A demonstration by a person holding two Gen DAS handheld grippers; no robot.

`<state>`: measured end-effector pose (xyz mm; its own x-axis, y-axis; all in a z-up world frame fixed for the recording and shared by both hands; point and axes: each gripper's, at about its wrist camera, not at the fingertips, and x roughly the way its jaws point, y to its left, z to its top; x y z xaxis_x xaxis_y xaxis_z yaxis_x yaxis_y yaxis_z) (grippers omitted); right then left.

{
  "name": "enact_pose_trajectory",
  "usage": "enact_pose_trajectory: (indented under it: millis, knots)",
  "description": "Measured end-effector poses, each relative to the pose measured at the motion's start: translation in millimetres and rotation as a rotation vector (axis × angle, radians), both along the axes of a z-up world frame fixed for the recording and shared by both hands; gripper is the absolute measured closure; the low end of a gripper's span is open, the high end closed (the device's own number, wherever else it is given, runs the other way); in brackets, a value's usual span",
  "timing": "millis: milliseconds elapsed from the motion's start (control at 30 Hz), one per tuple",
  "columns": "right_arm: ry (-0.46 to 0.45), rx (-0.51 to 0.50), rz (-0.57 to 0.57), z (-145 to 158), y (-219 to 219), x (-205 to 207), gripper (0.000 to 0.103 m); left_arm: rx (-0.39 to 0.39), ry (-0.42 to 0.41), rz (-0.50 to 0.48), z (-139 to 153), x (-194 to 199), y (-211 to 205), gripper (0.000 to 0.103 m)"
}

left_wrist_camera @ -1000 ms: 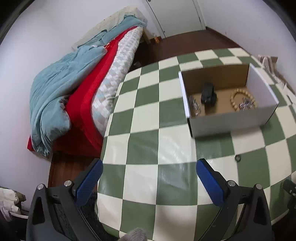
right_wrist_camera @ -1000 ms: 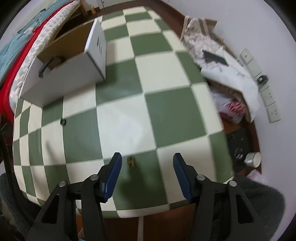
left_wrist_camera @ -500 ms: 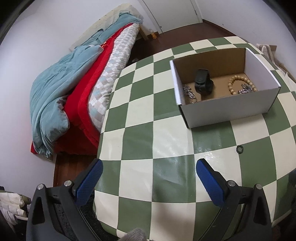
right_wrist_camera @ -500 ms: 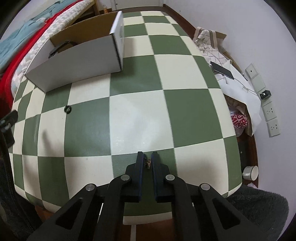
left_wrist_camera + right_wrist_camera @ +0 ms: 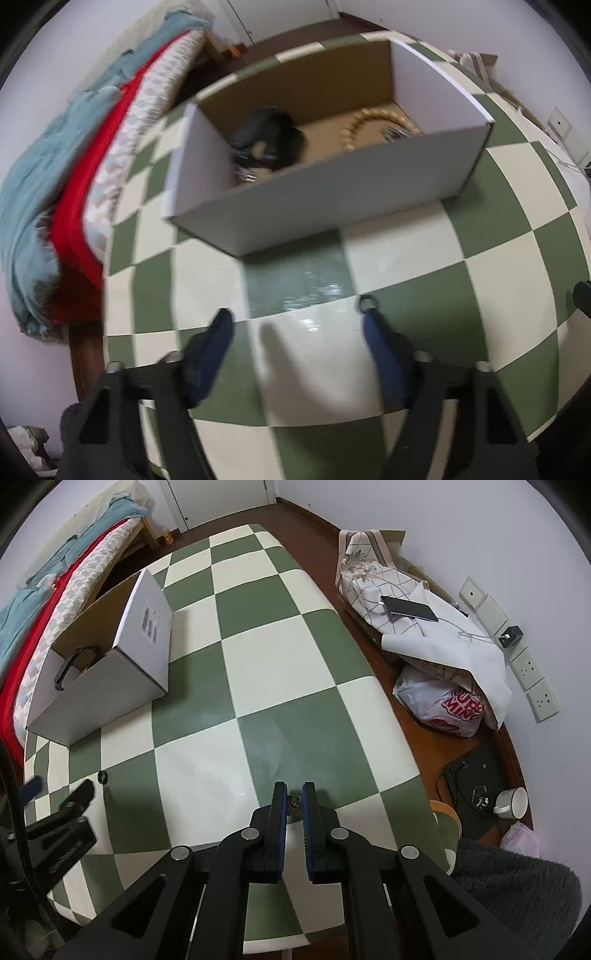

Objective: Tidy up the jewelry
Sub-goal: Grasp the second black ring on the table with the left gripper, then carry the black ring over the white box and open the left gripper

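My right gripper pinches a small metal trinket, lifted for the white box at ten o'clock. My left gripper spreads wide beside the black ring on the table.

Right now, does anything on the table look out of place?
Yes: one small dark ring lies loose on the table, outside the box, by a fingertip of the open left gripper.

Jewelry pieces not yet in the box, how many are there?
2. A small metal piece pinched in the right gripper, and a dark ring on the table by the left gripper. Others may be hidden.
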<state>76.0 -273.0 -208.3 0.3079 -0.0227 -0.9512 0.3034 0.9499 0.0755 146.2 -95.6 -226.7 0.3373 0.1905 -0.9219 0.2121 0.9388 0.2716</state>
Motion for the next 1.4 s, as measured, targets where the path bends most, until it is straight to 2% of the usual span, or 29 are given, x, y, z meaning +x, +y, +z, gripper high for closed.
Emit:
enact_pose_trajectory:
  millis: [167,233,300,367,767,967,1167,1400]
  knots:
    - [-0.004,0.007,-0.008,-3.7,-9.0,4.9,0.095,-0.026,-0.012,-0.014,-1.0,4.5,-9.8,0.051]
    - [-0.004,0.010,-0.011,-5.4,-11.6,6.9,0.095,-0.055,-0.006,-0.021,-0.8,6.2,-11.7,0.064]
    - [-0.004,0.012,-0.011,-5.5,-11.5,7.2,0.095,-0.074,0.003,-0.026,-1.5,6.9,-13.8,0.086]
    - [-0.005,0.015,-0.012,-5.9,-13.0,9.1,0.095,-0.080,0.009,-0.032,-2.0,7.1,-15.6,0.093]
    - [-0.055,0.019,0.011,15.0,-3.5,16.9,0.095,-0.097,-0.005,-0.029,6.4,-0.7,-8.0,0.094]
    - [-0.119,0.042,0.074,46.1,15.0,27.3,0.095,-0.133,-0.079,-0.016,51.5,-7.2,11.6,0.094]
    - [-0.205,0.065,0.169,84.8,47.4,52.4,0.095,-0.172,-0.194,0.051,112.3,22.0,47.2,0.094]
    - [-0.254,0.071,0.270,111.2,89.6,103.7,0.095,-0.209,-0.214,0.100,131.9,75.6,64.2,0.094]
